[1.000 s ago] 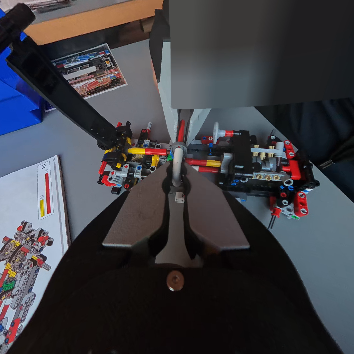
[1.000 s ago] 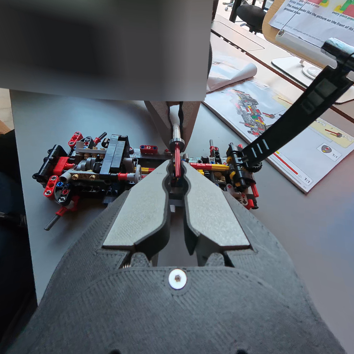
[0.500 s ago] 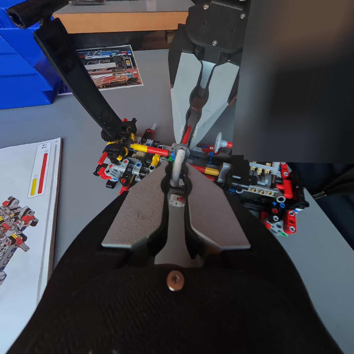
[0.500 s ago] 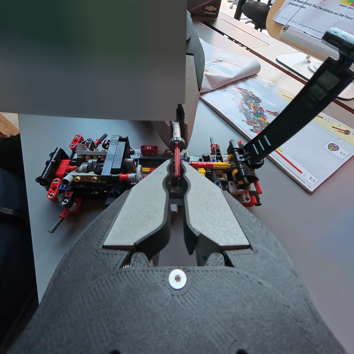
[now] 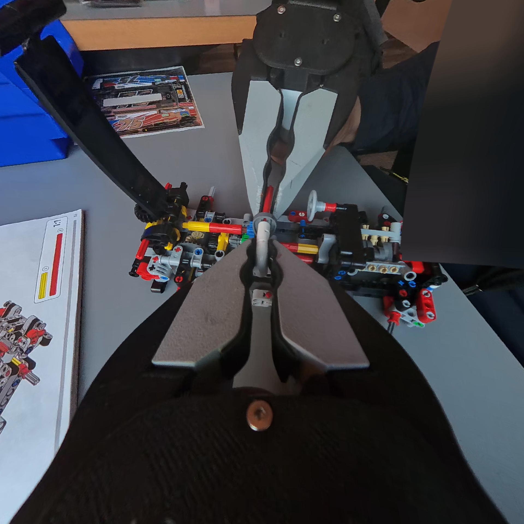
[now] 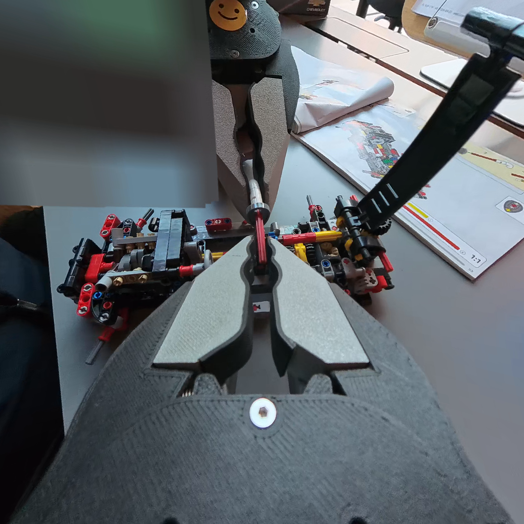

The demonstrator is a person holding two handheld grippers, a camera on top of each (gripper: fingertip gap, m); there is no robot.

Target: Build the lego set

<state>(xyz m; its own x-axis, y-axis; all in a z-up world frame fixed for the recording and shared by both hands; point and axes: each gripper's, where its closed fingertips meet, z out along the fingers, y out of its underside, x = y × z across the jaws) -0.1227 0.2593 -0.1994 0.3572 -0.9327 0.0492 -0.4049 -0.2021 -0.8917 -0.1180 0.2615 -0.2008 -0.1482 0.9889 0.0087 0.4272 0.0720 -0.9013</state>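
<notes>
- The left tool is clamped on a light grey connector piece with a round grey bush at its tip.
- The right tool is clamped on a red axle, whose end meets that bush.
- Below them, a brick-built chassis lies on the grey bench.
- An instruction booklet lies beside it.

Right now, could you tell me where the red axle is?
Mid-frame in both views, above the model: the red axle is pinched by the right hand-held gripper, its tip in a grey bush.
</notes>
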